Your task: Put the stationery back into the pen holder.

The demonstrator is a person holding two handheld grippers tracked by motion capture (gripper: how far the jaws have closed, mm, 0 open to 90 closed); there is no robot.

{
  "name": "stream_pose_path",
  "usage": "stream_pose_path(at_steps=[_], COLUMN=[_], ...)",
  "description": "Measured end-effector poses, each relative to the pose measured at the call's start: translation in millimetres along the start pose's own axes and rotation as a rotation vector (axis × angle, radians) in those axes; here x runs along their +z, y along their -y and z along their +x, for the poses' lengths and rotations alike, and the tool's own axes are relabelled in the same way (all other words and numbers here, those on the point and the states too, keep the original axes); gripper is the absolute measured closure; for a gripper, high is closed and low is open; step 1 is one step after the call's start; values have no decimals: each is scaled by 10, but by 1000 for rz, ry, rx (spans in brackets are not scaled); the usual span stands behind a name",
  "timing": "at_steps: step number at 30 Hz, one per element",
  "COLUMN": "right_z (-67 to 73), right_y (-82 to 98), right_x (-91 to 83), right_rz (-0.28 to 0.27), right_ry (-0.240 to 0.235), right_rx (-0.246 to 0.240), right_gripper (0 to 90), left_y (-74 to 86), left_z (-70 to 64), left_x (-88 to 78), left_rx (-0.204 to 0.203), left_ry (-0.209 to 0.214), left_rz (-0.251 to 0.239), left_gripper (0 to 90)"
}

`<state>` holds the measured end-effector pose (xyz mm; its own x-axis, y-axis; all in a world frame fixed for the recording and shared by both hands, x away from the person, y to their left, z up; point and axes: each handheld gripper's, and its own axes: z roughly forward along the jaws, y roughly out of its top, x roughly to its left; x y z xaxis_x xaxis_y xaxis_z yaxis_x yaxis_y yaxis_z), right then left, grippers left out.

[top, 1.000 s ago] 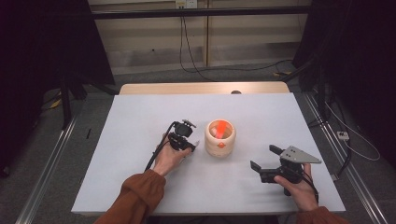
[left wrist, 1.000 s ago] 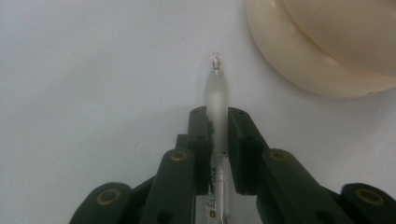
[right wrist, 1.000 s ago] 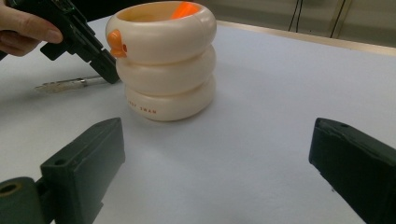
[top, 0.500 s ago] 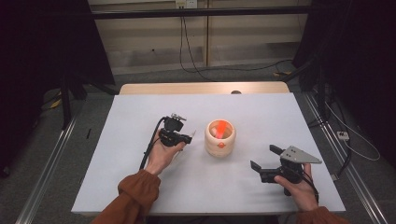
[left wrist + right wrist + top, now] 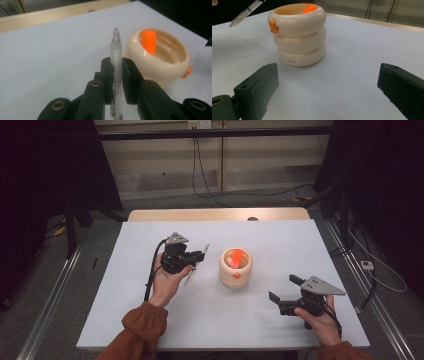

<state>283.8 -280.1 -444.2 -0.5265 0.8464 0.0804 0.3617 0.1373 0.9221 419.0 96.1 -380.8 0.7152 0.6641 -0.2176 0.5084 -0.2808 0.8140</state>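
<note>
A cream, ring-stacked duck-shaped cup stands mid-table with an orange stick in it. My left gripper hovers just left of the cup, shut on a clear pen that crosses its jaws at a slant. In the left gripper view the pen stands upright between the jaws of that gripper, and the cup lies beyond on the right. My right gripper rests low at the front right, open and holding nothing. In its own view the right gripper faces the cup, with the pen's tip at the upper left.
The white table has a wooden strip along its far edge. Cables trail from the left gripper. Dark curtains and metal floor rails flank the table.
My left hand has lifted and drawn leftwards away from the cup, carrying the pen. The right hand and the cup have stayed still.
</note>
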Motion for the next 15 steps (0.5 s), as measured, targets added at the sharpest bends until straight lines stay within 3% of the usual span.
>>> stream_pose_path(at_steps=[15], right_z=[-2], right_y=[-3], right_x=[6], right_rz=[-1], right_ry=[0], right_rx=[0], right_gripper=[33], left_y=[-161], left_z=[-181], left_x=[-15], left_rx=[95], left_ry=[38], left_rz=[-253], left_gripper=[806])
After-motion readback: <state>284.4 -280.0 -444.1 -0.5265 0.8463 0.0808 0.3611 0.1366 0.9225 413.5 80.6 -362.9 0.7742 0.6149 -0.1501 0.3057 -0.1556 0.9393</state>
